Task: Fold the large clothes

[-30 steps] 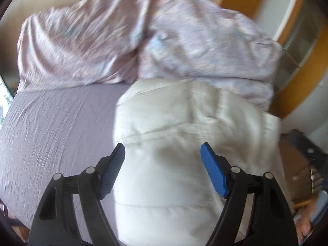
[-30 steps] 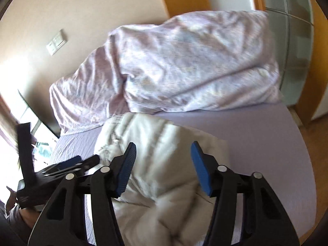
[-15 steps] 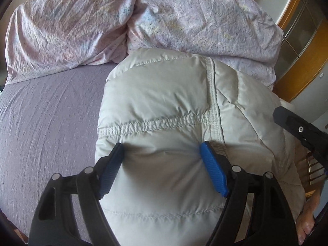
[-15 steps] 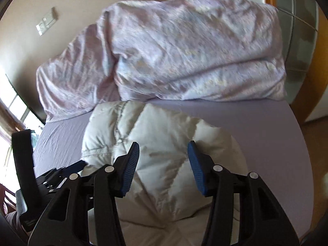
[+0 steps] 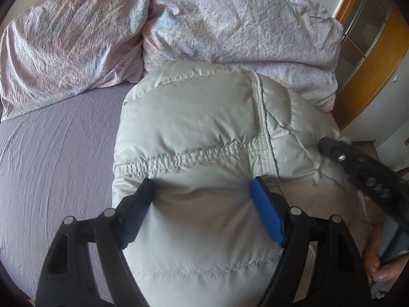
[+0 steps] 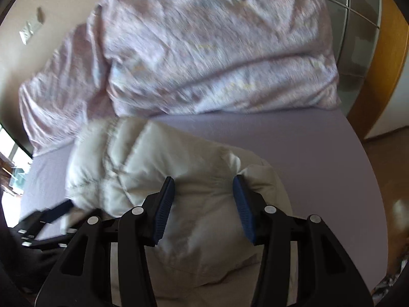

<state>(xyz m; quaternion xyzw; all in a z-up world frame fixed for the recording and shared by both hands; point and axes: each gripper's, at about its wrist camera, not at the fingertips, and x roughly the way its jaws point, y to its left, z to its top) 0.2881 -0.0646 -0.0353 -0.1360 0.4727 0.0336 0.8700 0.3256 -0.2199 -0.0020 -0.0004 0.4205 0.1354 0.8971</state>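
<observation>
A cream quilted puffer jacket (image 5: 199,128) lies bunched on the purple bed sheet (image 5: 51,153). It also shows in the right wrist view (image 6: 158,158). My left gripper (image 5: 204,204) is open, its blue pads pressing down into the jacket's padding on either side of a bulge. My right gripper (image 6: 204,204) is open too, its fingers straddling a puffed fold of the jacket at the near edge. The other gripper's black frame shows at the right edge of the left wrist view (image 5: 363,168) and at the lower left of the right wrist view (image 6: 43,217).
A crumpled pink patterned duvet (image 5: 230,25) is piled along the far side of the bed, also in the right wrist view (image 6: 217,51). A wooden-framed glass door (image 6: 363,38) and wood floor (image 6: 393,192) lie to the right. A wall switch (image 6: 30,29) sits on the left.
Both grippers have moved forward and down onto the jacket, which now fills more of each view. The jaws have stayed open. The right wrist view is blurred by motion.
</observation>
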